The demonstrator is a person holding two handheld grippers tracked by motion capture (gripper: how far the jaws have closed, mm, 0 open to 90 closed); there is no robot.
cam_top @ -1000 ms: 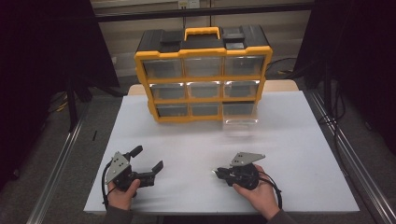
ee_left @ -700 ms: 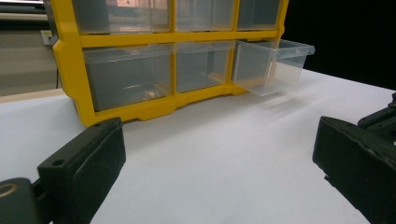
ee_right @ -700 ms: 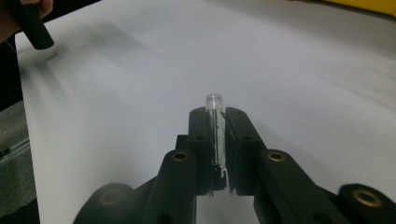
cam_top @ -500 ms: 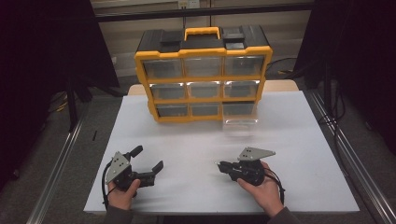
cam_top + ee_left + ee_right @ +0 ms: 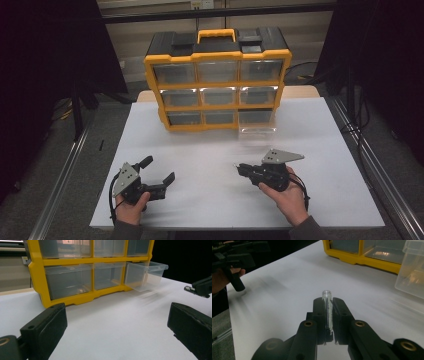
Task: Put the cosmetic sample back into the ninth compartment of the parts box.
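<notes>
White counter (image 5: 210, 150) carrying a yellow nine-drawer plastic organiser (image 5: 217, 80), bottom-right clear drawer (image 5: 256, 121) pulled out. Left tongs (image 5: 156, 172) spread apart, empty. Right tongs (image 5: 329, 305) clamp a small clear tube (image 5: 327, 308).

Ahead of left gripper (image 5: 159, 171): bare white table (image 5: 210, 150) up to the yellow organizer (image 5: 218, 80).
Between grippers: open table, nothing in the way.
Ahead of right gripper (image 5: 241, 169): open table.
Obstacle: clear drawer (image 5: 256, 121) stood pulled out beyond the right gripper.
</notes>
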